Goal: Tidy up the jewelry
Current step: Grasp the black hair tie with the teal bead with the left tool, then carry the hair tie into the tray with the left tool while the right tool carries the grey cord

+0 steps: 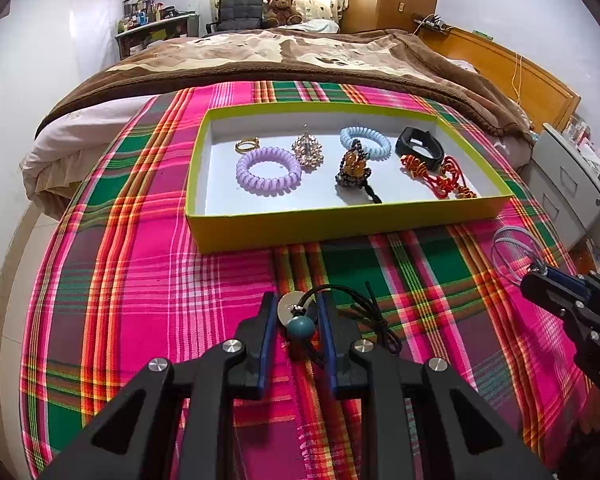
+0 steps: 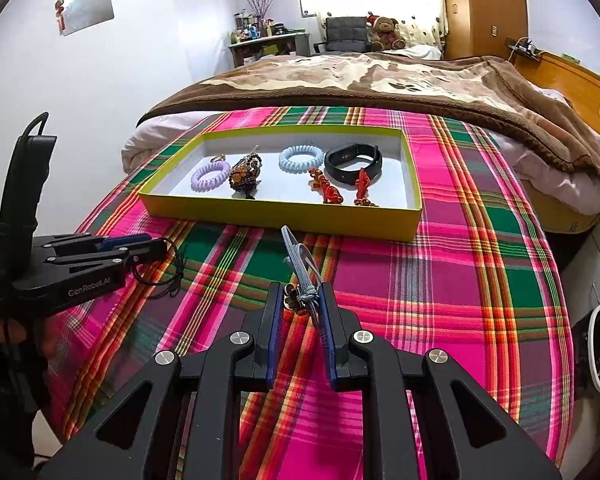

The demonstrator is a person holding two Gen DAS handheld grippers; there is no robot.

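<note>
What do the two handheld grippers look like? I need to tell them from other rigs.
Both are matte black with angular linkage arms, silver pivot bolts and blue finger pads. The left gripper bears white "GenRobot.AI" lettering and a black cable; the right gripper shows white letters too.

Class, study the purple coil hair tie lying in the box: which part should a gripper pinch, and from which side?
Probably pinch the purple coil hair tie across its near rim from above: it lies flat, its hole admits one finger, and the box wall blocks side approaches.

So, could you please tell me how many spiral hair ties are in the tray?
2: the purple spiral tie lies left, the blue spiral tie further right; none looks hidden.
</note>
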